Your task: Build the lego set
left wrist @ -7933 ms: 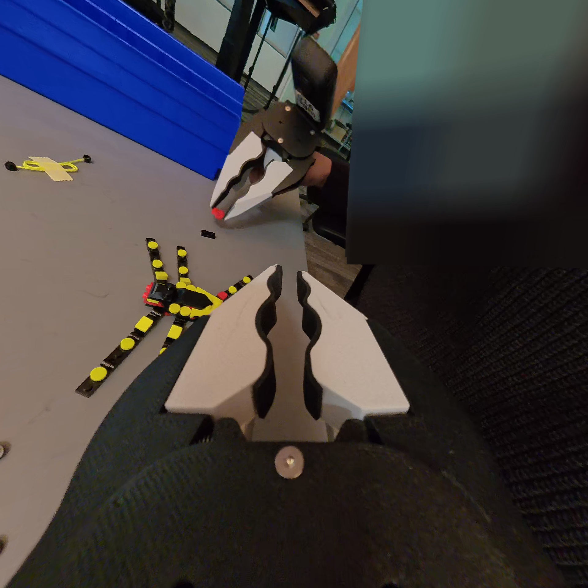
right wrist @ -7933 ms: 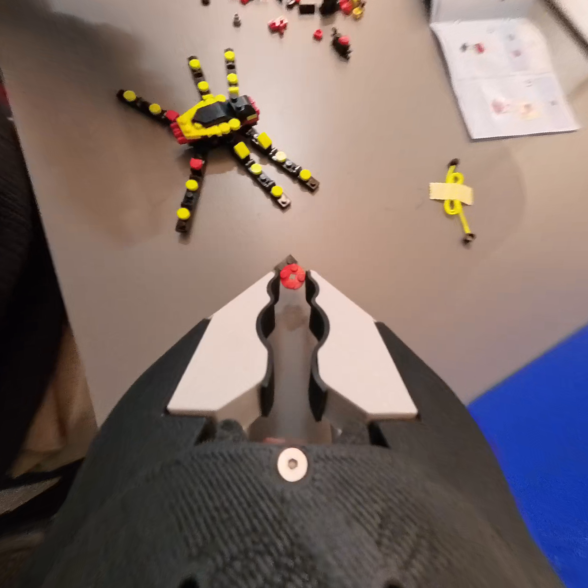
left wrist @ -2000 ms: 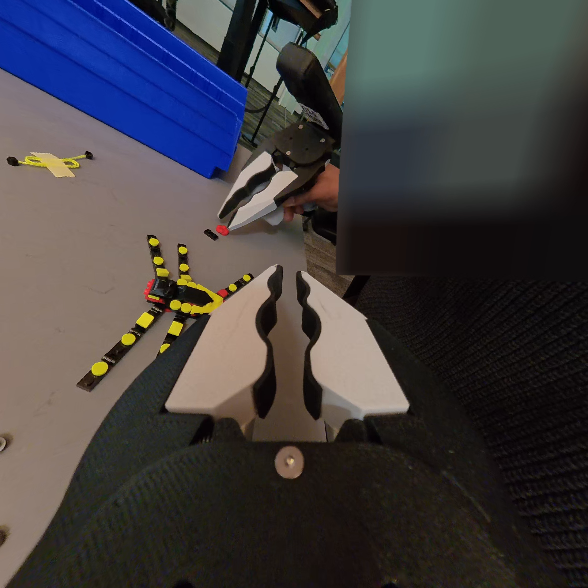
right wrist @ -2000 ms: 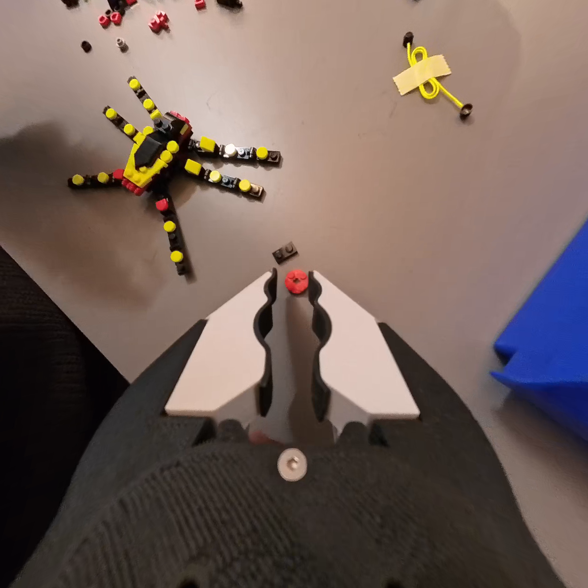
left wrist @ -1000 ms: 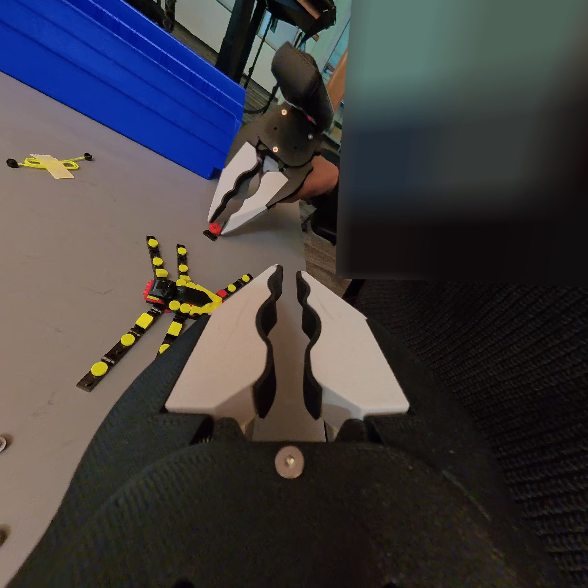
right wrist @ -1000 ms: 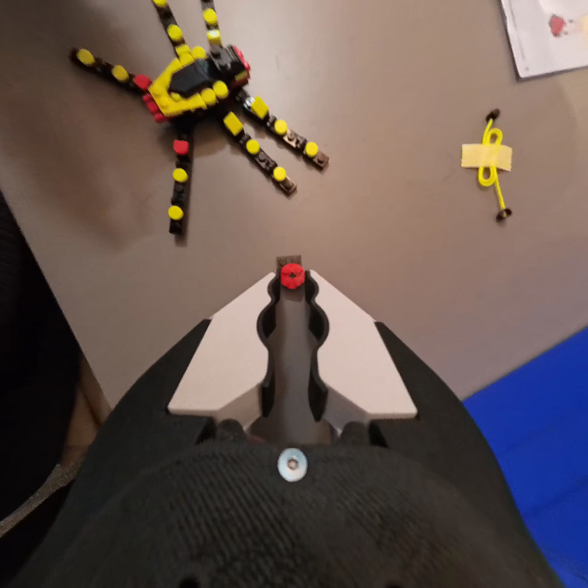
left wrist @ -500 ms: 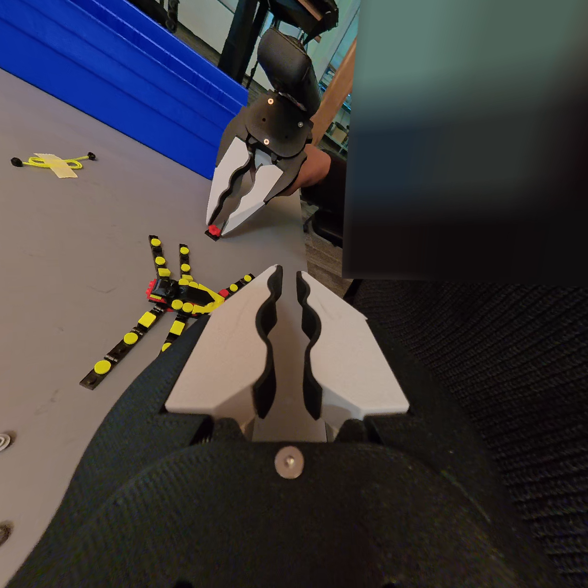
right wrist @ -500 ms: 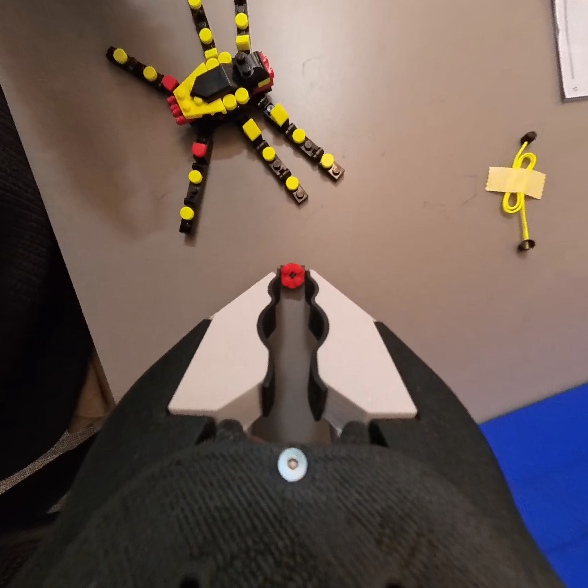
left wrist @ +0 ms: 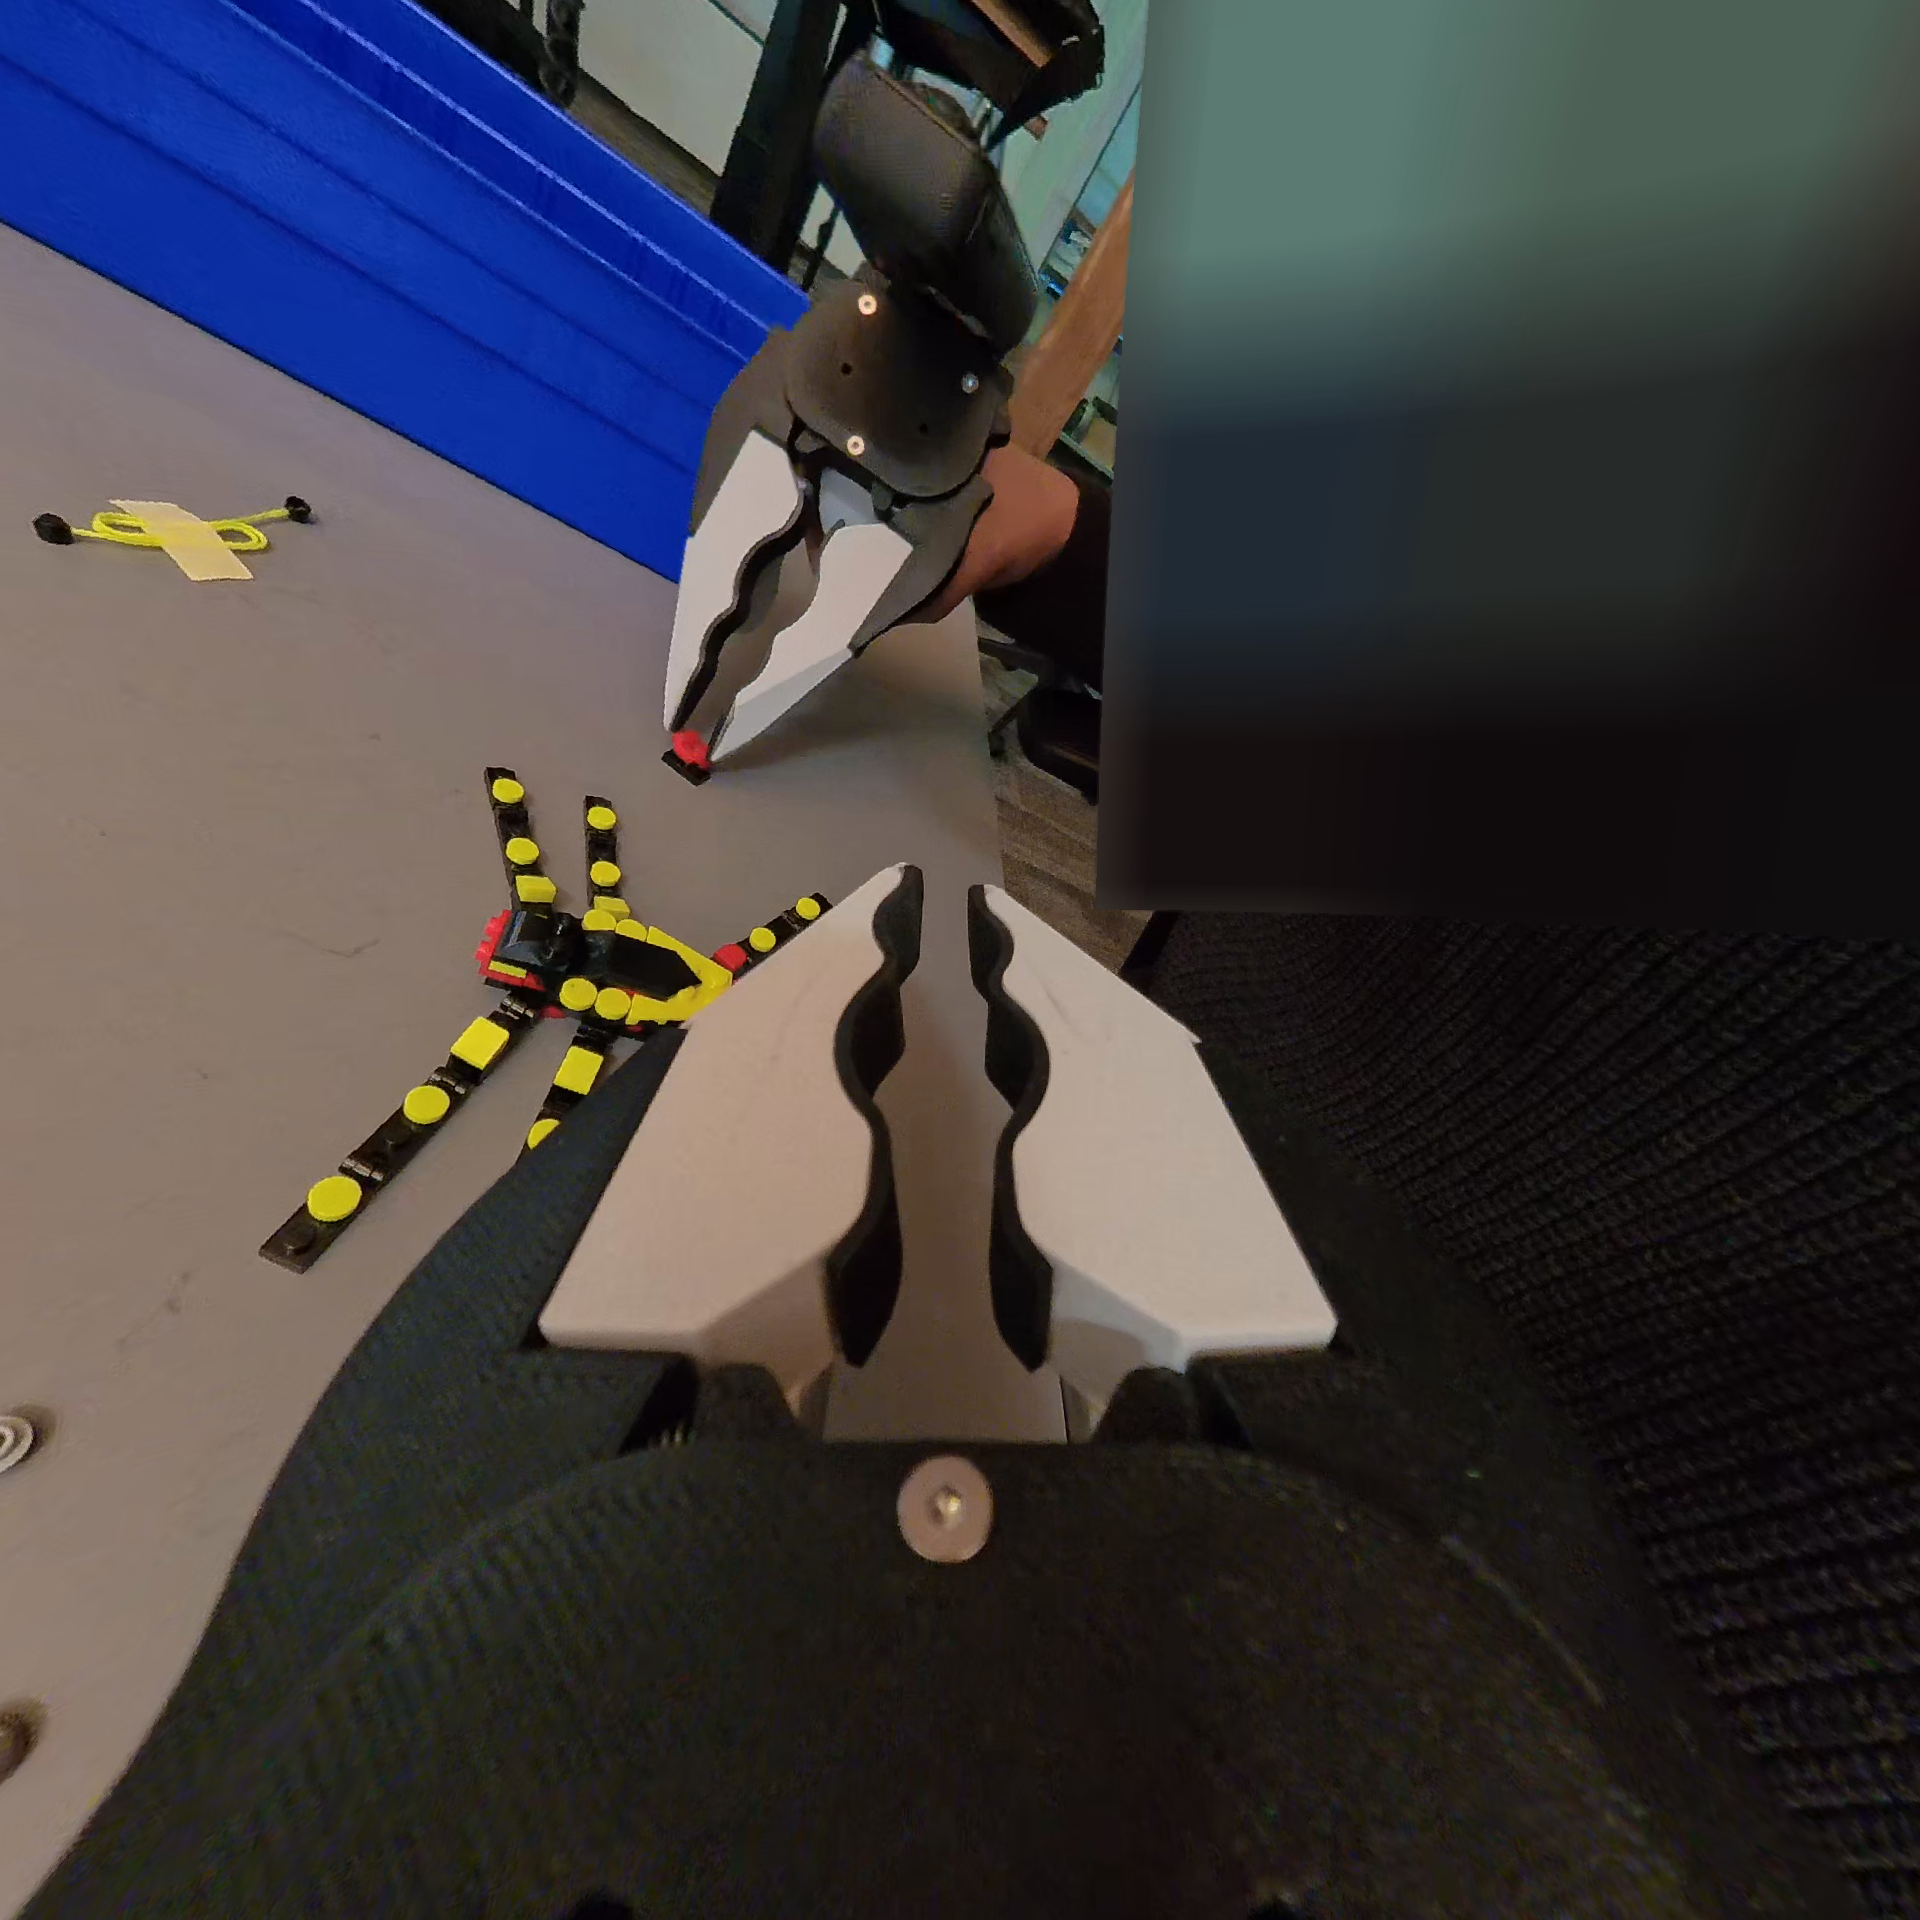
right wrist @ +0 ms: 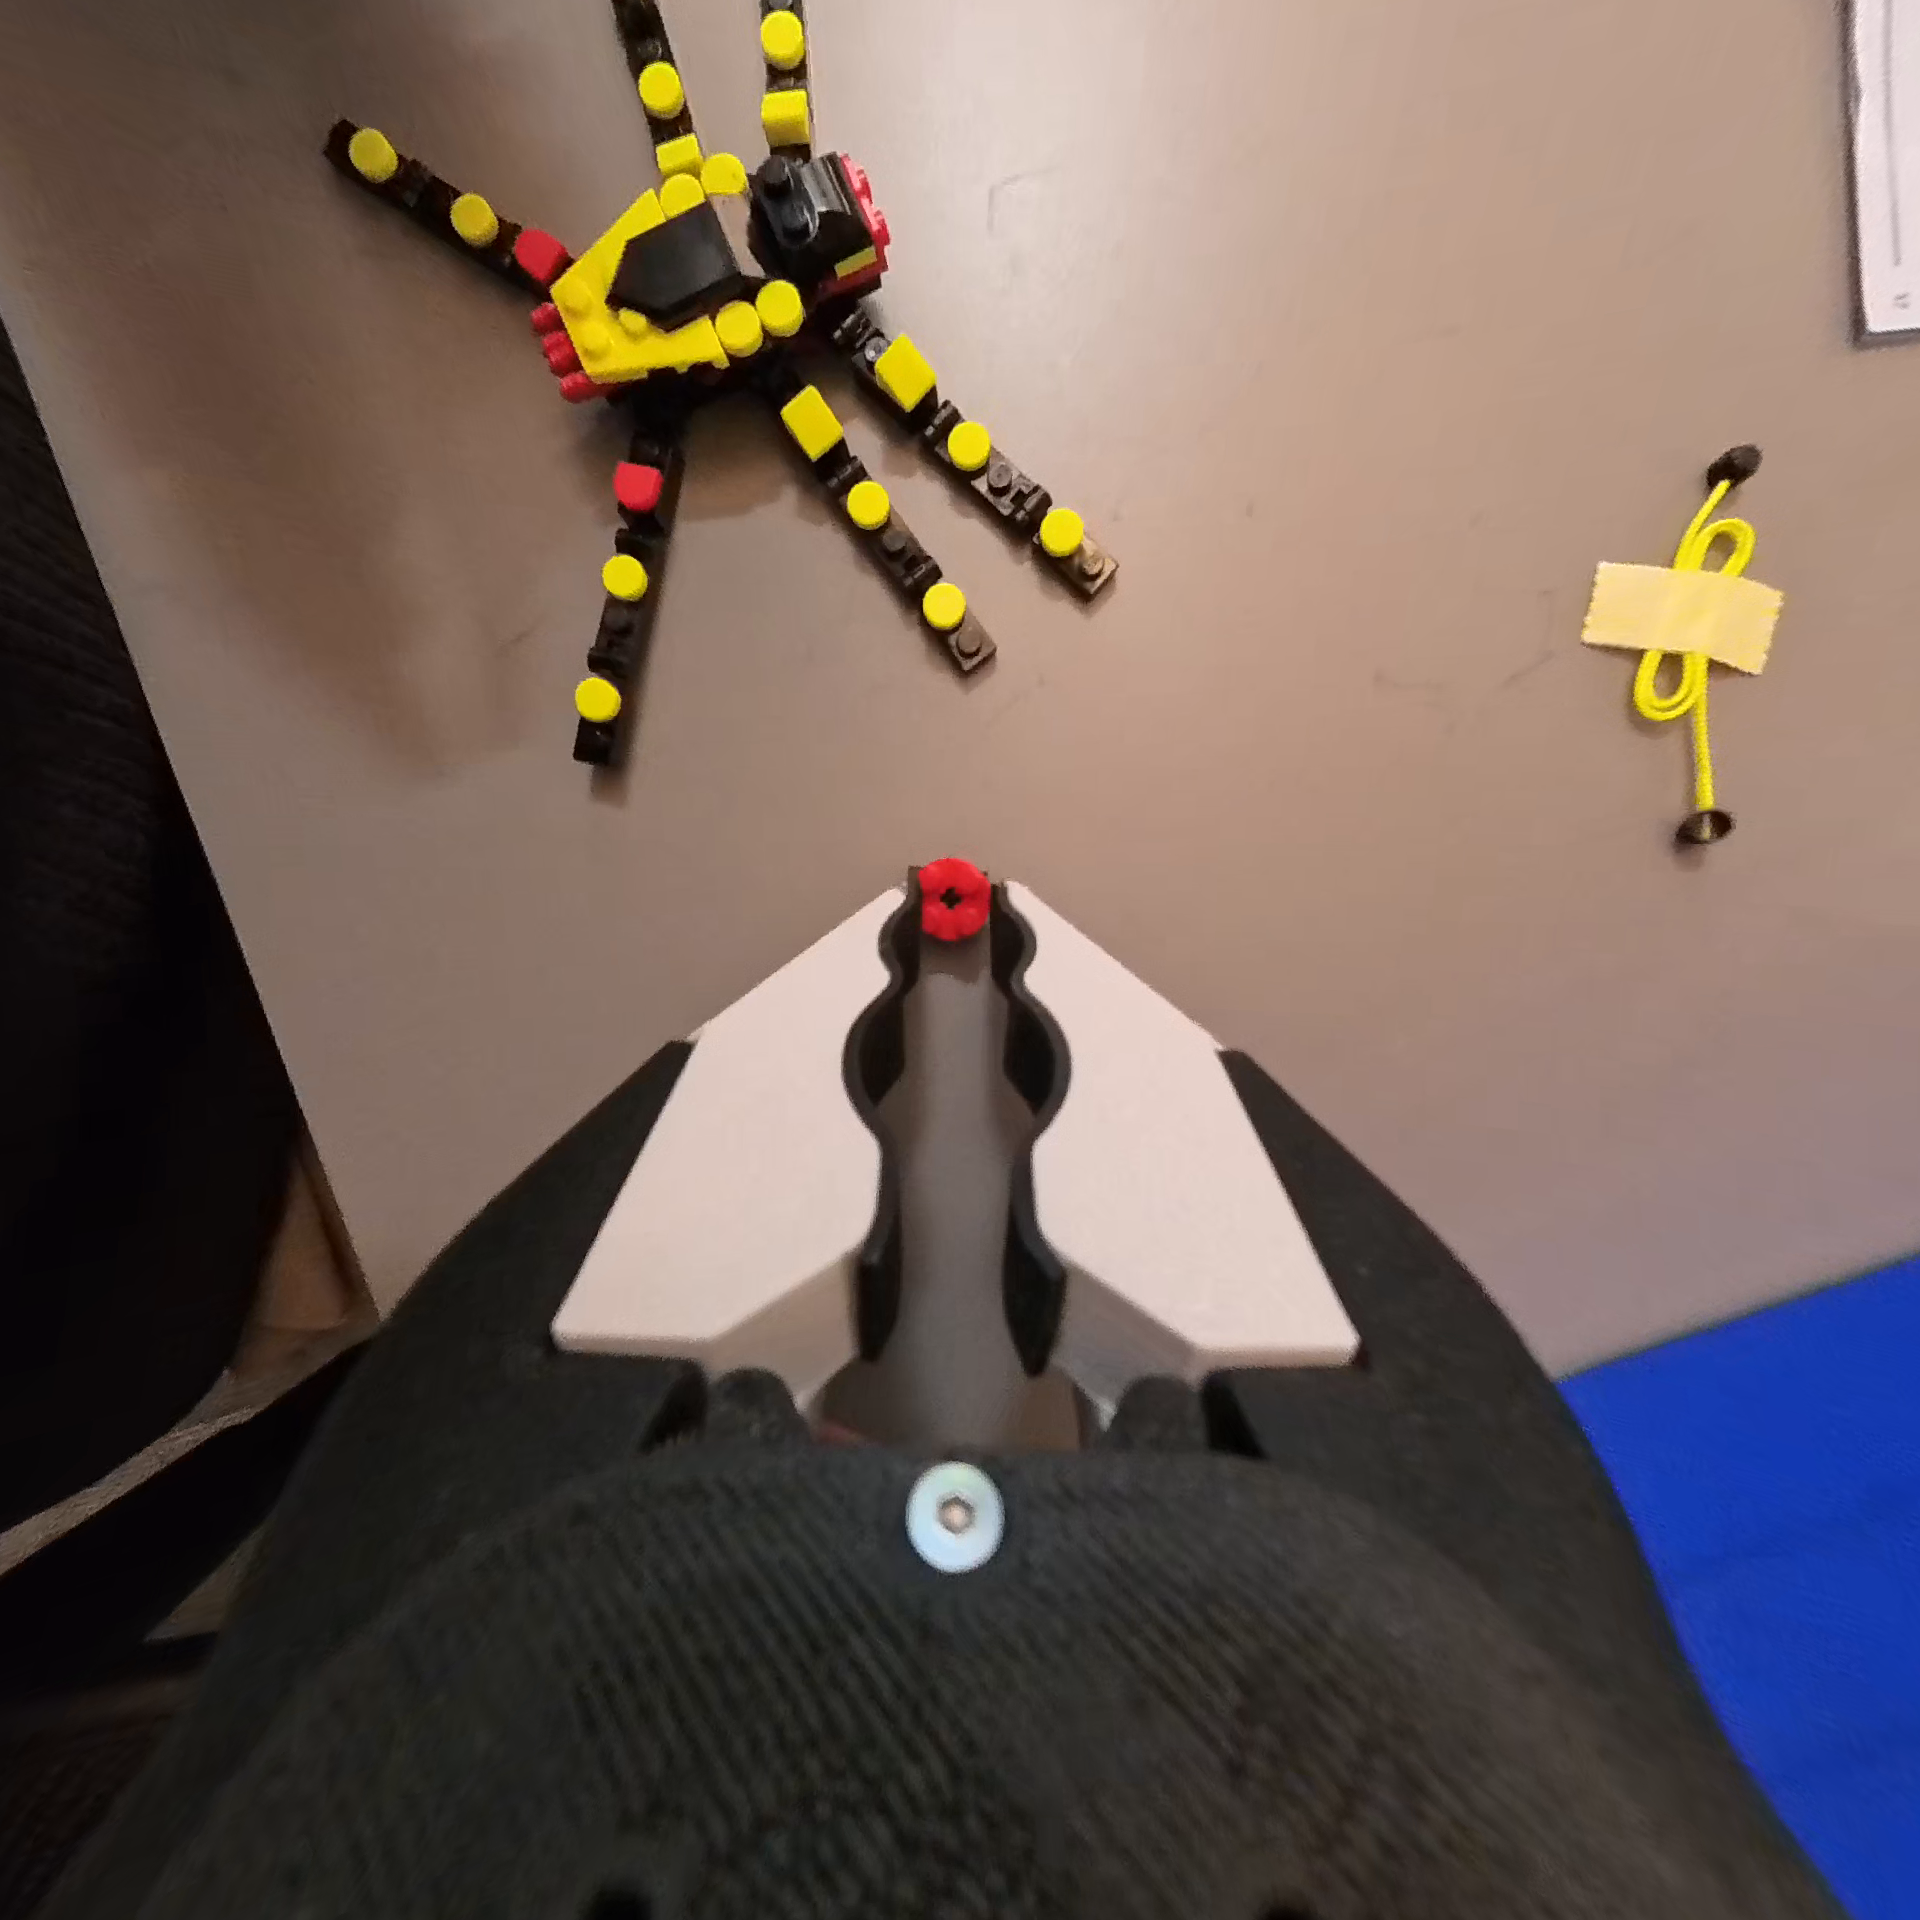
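A black, yellow and red lego spider model (left wrist: pixel 603 961) lies flat on the grey table (left wrist: pixel 208 831), left of my left gripper (left wrist: pixel 943 888). The left gripper is empty, its jaws a narrow gap apart, over the table's near edge. My right gripper (right wrist: pixel 954 896) is shut on a small red round piece (right wrist: pixel 954 900), tips pointing down at the table. In the left wrist view the right gripper (left wrist: pixel 704 732) holds the red piece (left wrist: pixel 687 744) on a small black plate (left wrist: pixel 688 767). That plate is hidden in the right wrist view. The spider model (right wrist: pixel 707 281) lies beyond the tips.
A blue bin (left wrist: pixel 416 239) stands along the table's far side and also shows in the right wrist view (right wrist: pixel 1766 1455). A yellow cord under a strip of tape (right wrist: pixel 1683 634) lies to the right. A paper sheet (right wrist: pixel 1886 177) lies at the top right. Dark fabric (left wrist: pixel 1558 1247) borders the table.
The right gripper picked the red piece up from the table and brought it down over the small black plate. It has since tilted more upright. The left gripper has not moved.
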Tool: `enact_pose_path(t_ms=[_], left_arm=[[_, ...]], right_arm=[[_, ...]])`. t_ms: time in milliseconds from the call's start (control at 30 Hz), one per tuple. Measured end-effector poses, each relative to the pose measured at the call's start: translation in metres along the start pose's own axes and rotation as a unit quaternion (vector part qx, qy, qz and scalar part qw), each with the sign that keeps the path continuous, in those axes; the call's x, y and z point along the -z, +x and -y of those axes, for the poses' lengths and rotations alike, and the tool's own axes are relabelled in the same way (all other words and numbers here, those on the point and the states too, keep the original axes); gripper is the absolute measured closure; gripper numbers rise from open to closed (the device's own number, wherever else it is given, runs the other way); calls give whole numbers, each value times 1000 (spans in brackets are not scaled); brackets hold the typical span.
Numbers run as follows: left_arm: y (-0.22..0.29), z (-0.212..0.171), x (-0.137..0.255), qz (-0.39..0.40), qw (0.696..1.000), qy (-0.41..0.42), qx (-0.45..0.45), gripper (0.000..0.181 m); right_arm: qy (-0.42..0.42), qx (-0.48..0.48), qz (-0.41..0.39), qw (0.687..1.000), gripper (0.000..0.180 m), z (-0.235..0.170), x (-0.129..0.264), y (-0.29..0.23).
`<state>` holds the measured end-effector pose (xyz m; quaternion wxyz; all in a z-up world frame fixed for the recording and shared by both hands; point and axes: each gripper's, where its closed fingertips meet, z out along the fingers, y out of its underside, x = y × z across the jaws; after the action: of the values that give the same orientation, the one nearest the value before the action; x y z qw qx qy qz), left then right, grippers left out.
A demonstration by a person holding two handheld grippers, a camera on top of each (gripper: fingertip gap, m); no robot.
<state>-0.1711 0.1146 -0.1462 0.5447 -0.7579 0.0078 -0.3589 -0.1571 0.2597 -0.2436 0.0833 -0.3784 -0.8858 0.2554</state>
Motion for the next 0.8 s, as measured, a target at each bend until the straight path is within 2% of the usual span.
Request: enact_pose_path(t_ms=[800], left_arm=[[-1, 0, 1, 0, 1000, 1, 2, 175]], right_arm=[[-42, -47, 62, 996, 168, -1, -3, 0]])
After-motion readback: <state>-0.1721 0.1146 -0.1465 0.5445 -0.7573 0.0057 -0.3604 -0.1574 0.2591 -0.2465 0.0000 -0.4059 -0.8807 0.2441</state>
